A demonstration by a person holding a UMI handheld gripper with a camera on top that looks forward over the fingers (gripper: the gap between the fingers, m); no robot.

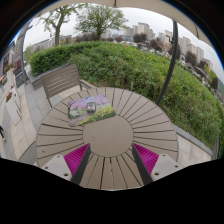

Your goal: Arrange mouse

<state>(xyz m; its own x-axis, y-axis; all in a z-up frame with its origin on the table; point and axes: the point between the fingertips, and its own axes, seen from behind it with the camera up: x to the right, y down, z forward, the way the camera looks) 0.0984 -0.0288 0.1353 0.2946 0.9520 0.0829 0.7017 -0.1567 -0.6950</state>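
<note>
One gripper (111, 160) — fingers spread wide, magenta pads (76, 157) facing inward, nothing between them, above a round slatted wooden table (130, 125). Mouse (91, 107) — small, on a purple mat (84, 105) well beyond the fingers.

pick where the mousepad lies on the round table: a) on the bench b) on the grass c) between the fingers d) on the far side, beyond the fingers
d: the mousepad lies on the far part of the slatted round table, well beyond the open gripper, whose fingers have only bare table between them; the bench stands behind it.
</note>
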